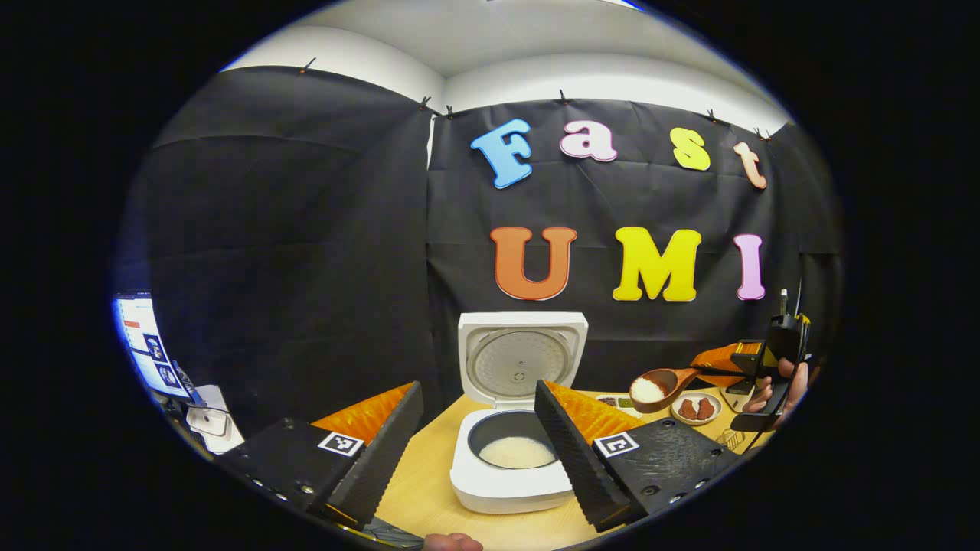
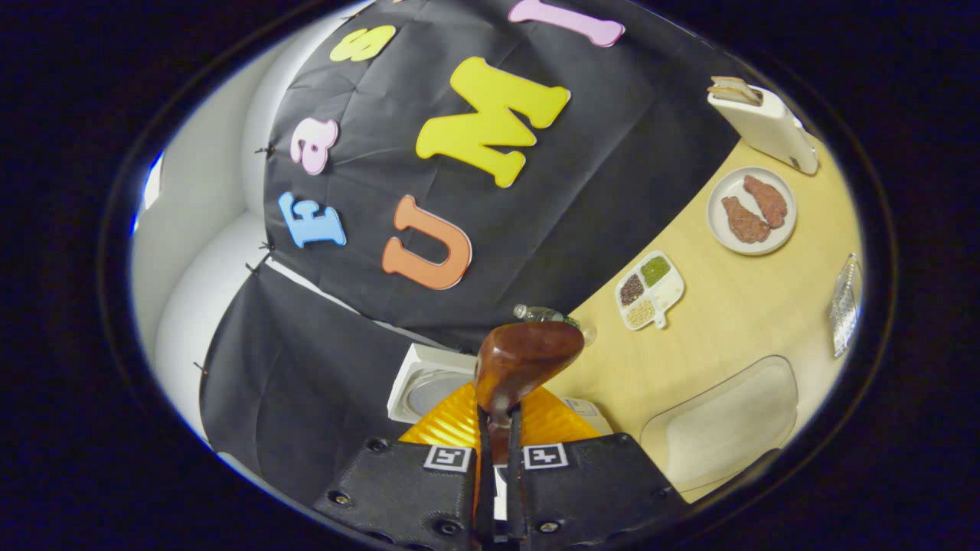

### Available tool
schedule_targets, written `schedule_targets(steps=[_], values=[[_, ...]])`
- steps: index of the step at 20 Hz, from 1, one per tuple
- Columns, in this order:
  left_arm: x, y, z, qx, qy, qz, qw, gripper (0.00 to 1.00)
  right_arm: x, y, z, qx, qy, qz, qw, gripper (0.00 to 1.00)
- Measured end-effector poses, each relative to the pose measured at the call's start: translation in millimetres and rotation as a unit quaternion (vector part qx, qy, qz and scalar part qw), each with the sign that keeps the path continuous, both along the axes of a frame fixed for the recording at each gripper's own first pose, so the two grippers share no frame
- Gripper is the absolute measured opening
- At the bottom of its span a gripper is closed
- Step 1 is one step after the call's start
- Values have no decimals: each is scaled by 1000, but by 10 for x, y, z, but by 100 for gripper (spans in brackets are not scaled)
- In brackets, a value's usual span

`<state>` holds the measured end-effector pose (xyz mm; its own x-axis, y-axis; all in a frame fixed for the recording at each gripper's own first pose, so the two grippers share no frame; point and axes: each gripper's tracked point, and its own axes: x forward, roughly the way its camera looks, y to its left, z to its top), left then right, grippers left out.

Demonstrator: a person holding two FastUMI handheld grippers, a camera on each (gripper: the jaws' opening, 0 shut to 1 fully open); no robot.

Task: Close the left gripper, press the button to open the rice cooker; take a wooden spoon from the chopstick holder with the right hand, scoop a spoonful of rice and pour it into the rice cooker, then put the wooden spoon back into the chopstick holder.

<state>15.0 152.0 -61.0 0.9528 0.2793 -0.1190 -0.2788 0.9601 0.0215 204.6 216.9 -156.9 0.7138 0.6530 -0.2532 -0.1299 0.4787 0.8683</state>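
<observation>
The white rice cooker (image 1: 501, 478) stands with its lid up, rice in its dark inner pot. My left gripper (image 1: 478, 436) is open in front of it, nothing between its fingers. At the right of the left gripper view, my right gripper (image 1: 754, 366) holds a wooden spoon (image 1: 660, 385) loaded with white rice, to the right of the cooker and above table height. In the right gripper view the right gripper (image 2: 498, 428) is shut on the spoon's handle, the spoon's bowl (image 2: 524, 356) seen from its back. The cooker's lid (image 2: 423, 389) peeks out behind it.
On the wooden table (image 2: 735, 321) lie a plate with two brown pieces (image 2: 750, 208), a divided dish of grains (image 2: 649, 289), a clear container of rice (image 2: 723, 425), a white toaster (image 2: 766, 122), a metal grater (image 2: 844, 306) and a bottle (image 2: 545, 314). A monitor (image 1: 145, 344) glows far left.
</observation>
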Motion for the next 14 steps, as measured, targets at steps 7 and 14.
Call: schedule_targets(steps=[7, 14], values=[[-130, 510, -50, -11, -2, 38, 999, 94, 90, 1070, -169, -79, -16, 51, 995, 11], [-248, 850, -202, -17, 4, 49, 999, 94, 77, 1500, -425, -210, -63, 78, 973, 12]])
